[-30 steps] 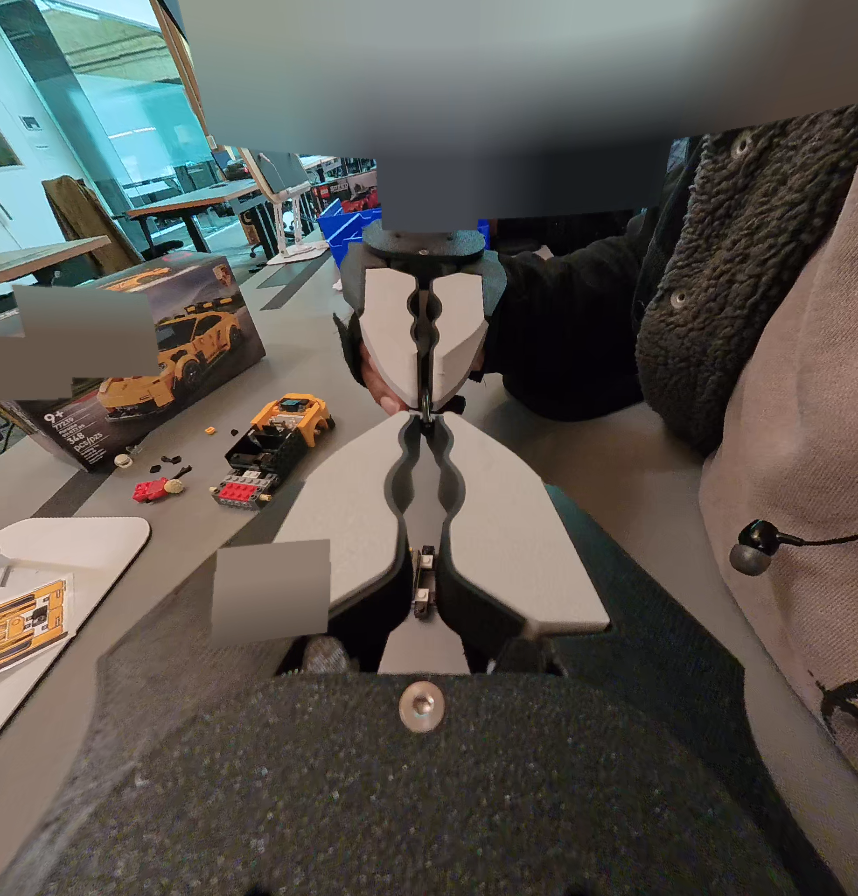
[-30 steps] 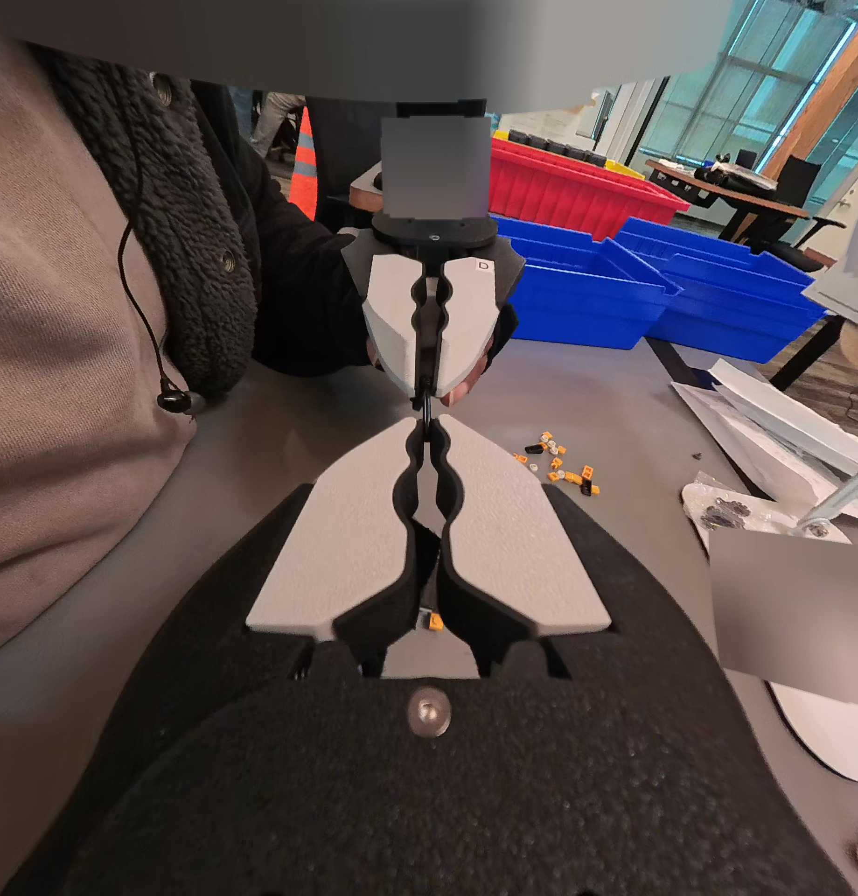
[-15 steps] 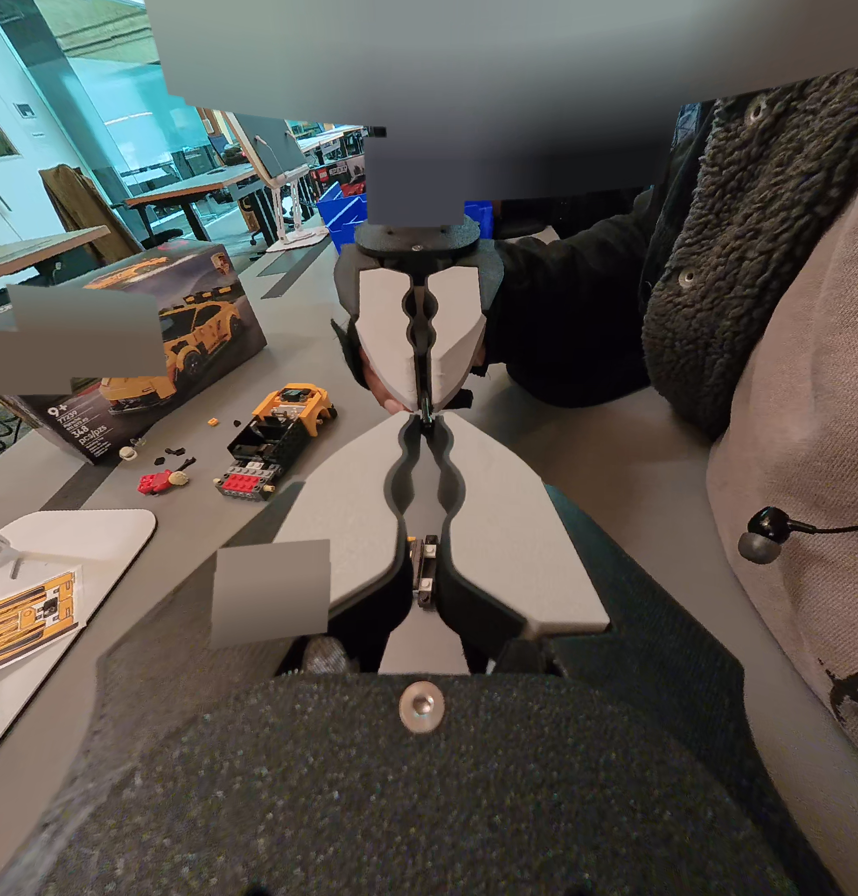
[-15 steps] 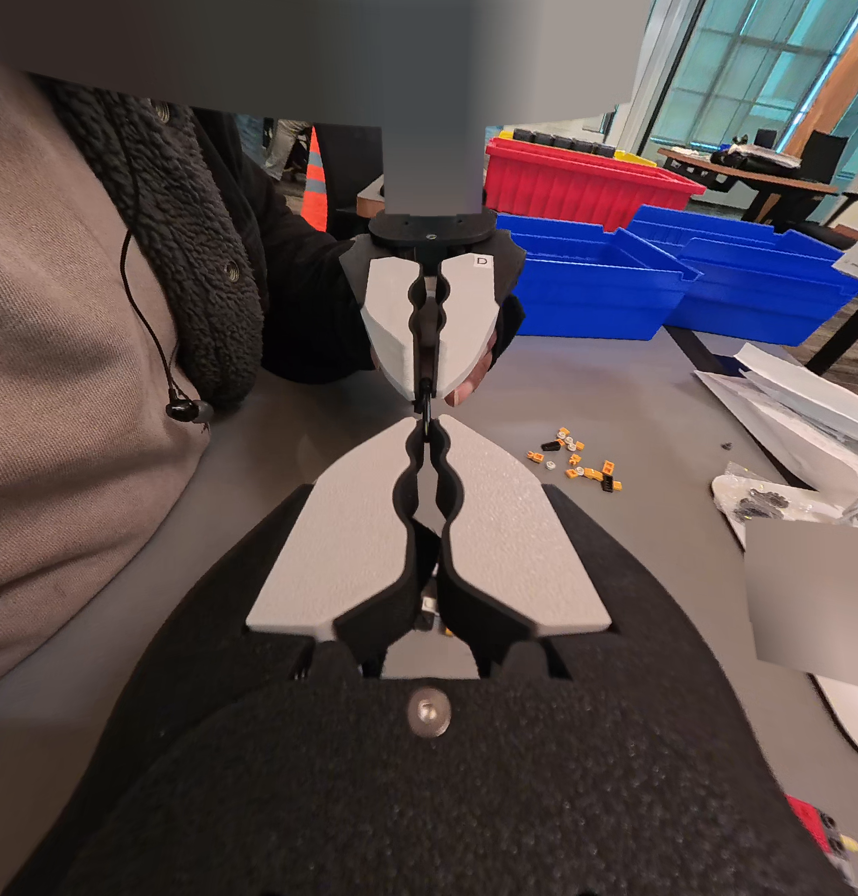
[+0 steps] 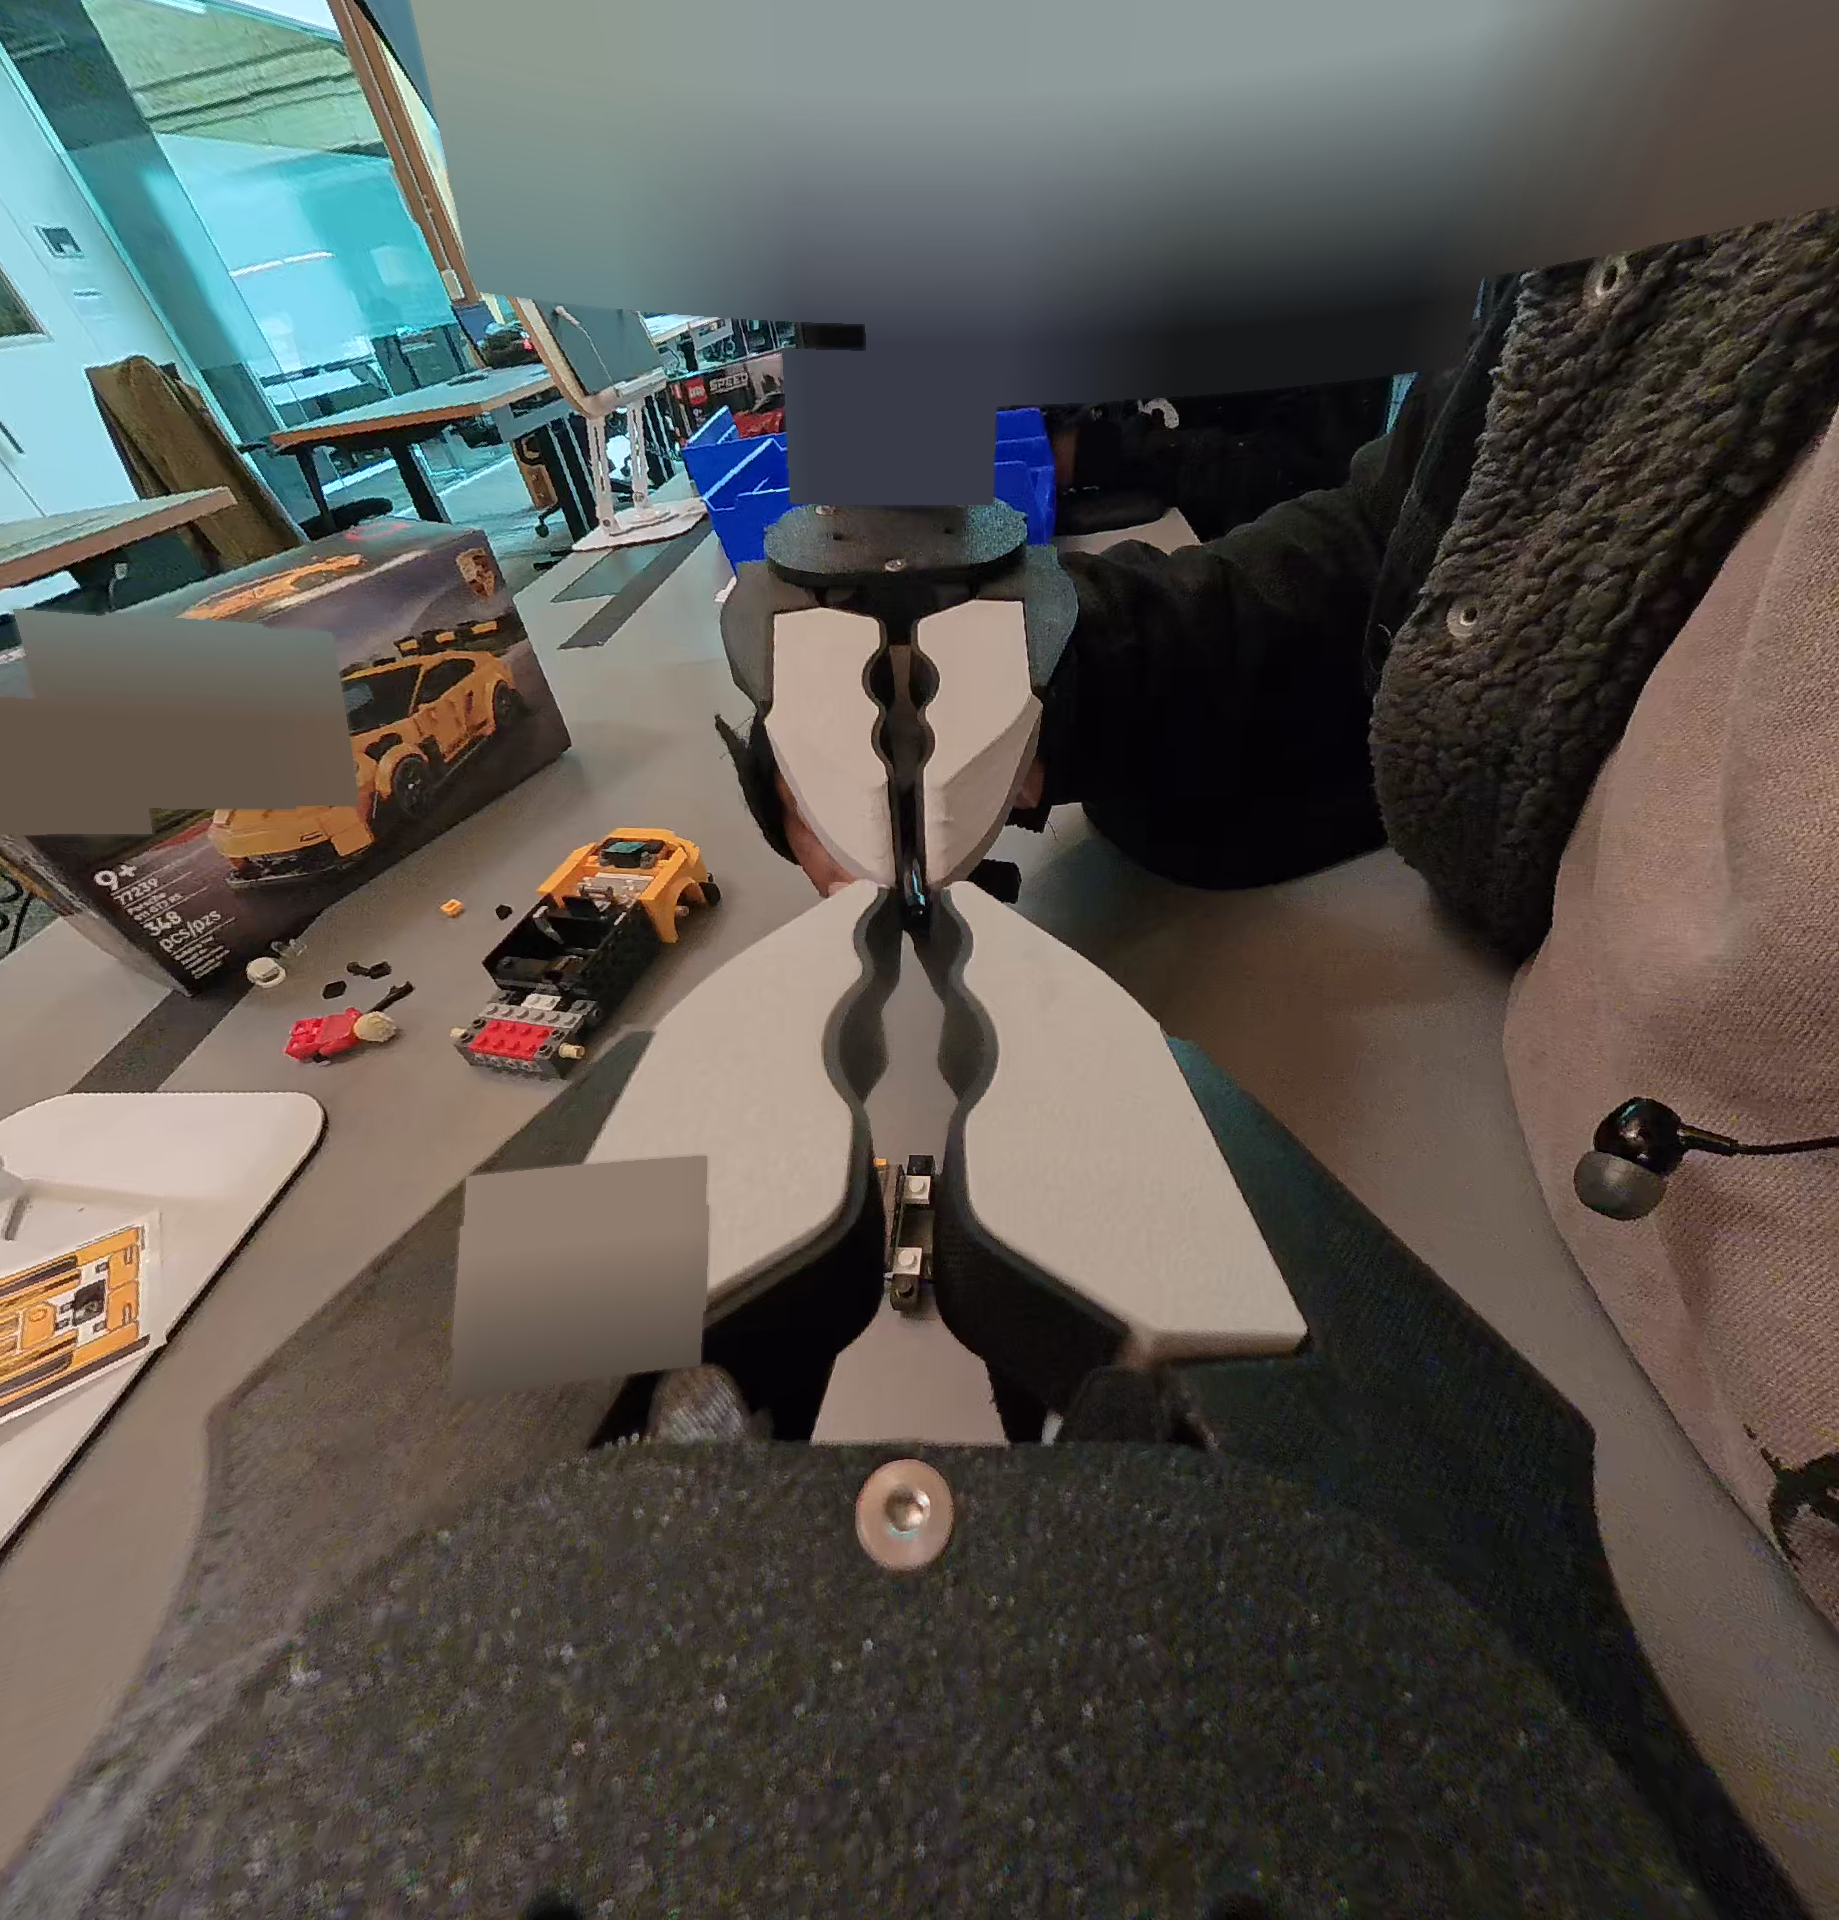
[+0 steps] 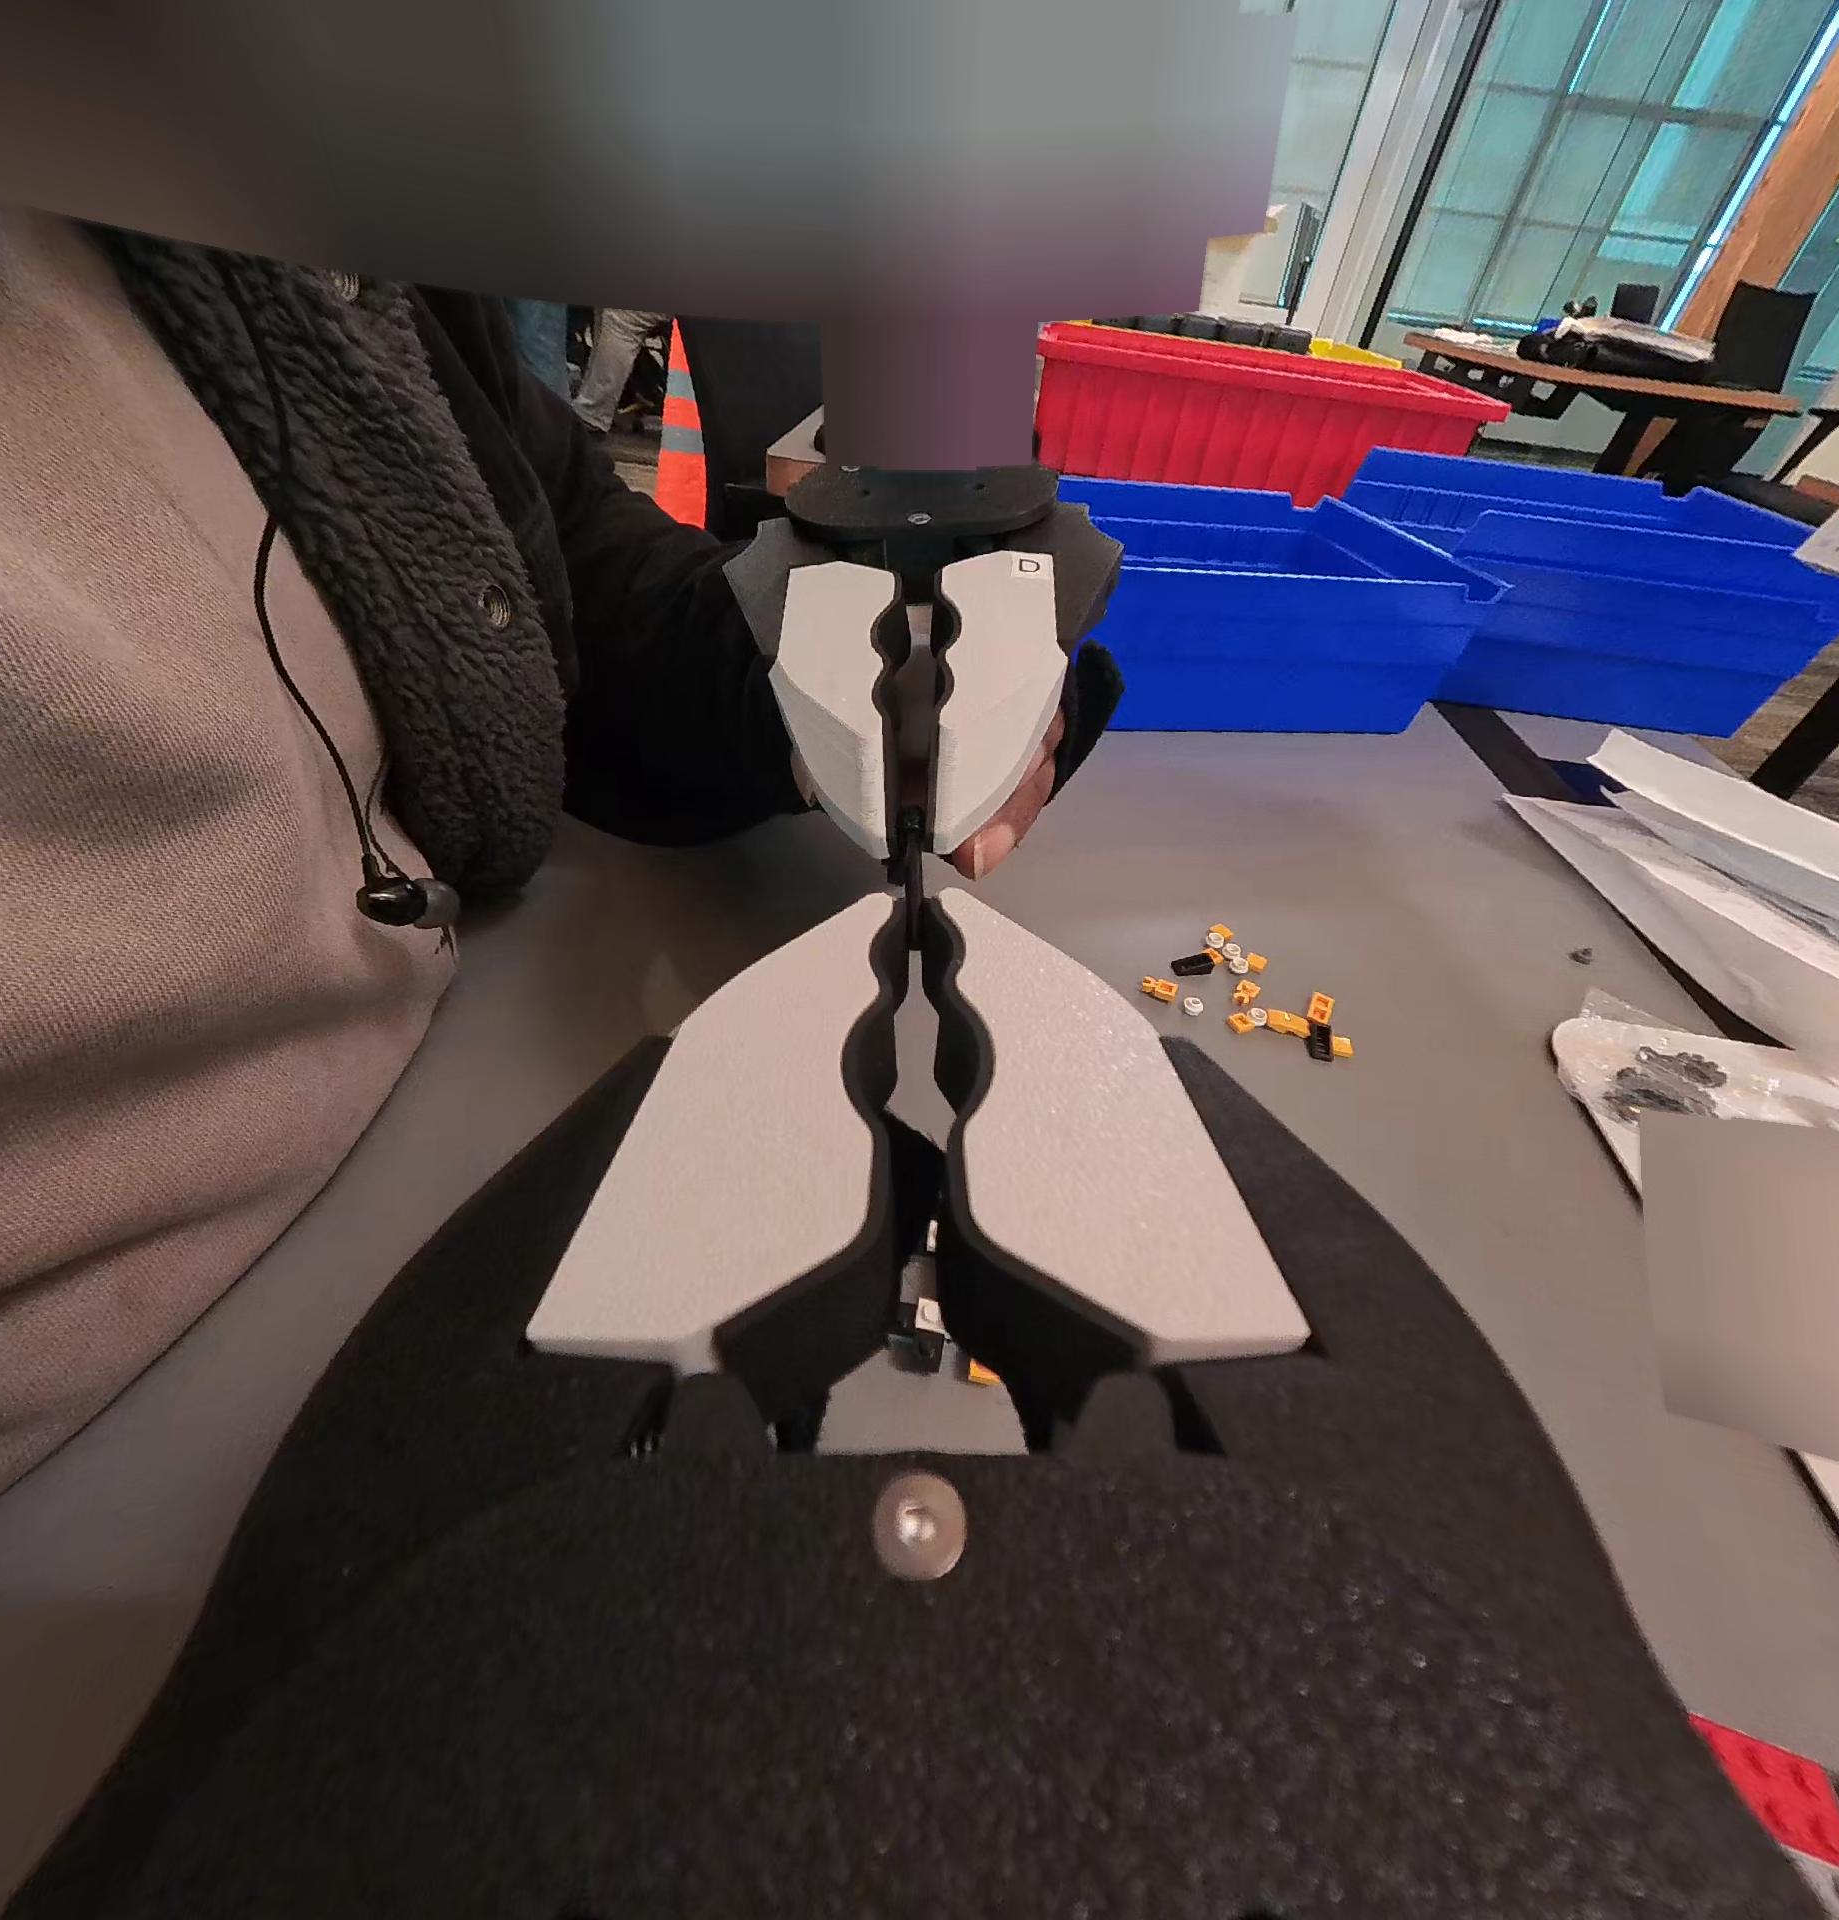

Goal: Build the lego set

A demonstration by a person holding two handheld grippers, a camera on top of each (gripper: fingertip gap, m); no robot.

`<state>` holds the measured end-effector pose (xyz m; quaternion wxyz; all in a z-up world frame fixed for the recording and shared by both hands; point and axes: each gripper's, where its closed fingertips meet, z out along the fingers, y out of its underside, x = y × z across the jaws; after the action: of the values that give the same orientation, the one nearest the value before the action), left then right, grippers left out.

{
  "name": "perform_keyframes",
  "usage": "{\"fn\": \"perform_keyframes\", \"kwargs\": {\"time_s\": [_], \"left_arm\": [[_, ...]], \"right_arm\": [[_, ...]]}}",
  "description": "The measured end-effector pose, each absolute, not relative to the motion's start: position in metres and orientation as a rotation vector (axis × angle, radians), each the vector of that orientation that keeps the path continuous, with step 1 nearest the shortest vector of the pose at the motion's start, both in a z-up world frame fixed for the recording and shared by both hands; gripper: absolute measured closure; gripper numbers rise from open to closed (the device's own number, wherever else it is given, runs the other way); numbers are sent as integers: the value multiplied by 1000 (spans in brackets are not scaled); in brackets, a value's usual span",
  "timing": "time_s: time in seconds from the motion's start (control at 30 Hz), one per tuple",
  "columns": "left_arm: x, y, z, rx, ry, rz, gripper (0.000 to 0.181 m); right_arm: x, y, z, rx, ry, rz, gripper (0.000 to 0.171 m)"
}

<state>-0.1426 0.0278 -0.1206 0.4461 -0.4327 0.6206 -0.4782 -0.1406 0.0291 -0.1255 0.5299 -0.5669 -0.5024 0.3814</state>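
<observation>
The left tool (image 5: 913,920) and the right tool (image 6: 912,914) are meeting tip to tip above the grey surface (image 5: 1258,997), each one closed. A thin black lego piece (image 5: 913,896) is sitting at the point where the four fingertips come together, and both tools are pinching it, the left from one end and the right from the other; the piece is too small and dark to tell its shape for certain. In the right wrist view the same black piece (image 6: 911,868) is bridging the short gap between the two pairs of tips, held clear of the surface.

Well to the left of the tools, a half-built lego car (image 5: 591,961) is resting on the surface, with an orange rear, a black middle and a red plate at the front. Just beside it, a red and tan minifigure (image 5: 335,1031) and a few loose black bits are lying, and behind them the set's box (image 5: 375,727) is standing. A sticker sheet (image 5: 47,1320) is lying on a white mat (image 5: 219,1132) at the near left.

On the right tool's side, a scatter of small orange, black and grey pieces (image 6: 1247,992) is lying near the tool, and blue bins (image 6: 1289,623) are standing farther back.
</observation>
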Motion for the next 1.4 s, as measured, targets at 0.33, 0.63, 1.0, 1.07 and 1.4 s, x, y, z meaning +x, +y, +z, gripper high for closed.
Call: {"fn": "perform_keyframes", "kwargs": {"time_s": [0.33,0.63,1.0,1.07,1.4], "left_arm": [[-143,29,-121,-1076,1532,-1186,175],[-143,28,-118,-1064,1529,-1183,175],[-143,29,-121,-1076,1539,-1180,175],[-143,29,-122,-1081,1544,-1177,175],[-142,30,-128,-1100,1567,-1180,175]], "right_arm": [[-141,30,-127,-1357,-1187,919,169],[-144,30,-129,-1360,-1187,922,169],[-143,30,-129,-1362,-1190,915,169],[-143,30,-130,-1365,-1194,914,169],[-143,31,-136,-1386,-1216,899,169]]}}
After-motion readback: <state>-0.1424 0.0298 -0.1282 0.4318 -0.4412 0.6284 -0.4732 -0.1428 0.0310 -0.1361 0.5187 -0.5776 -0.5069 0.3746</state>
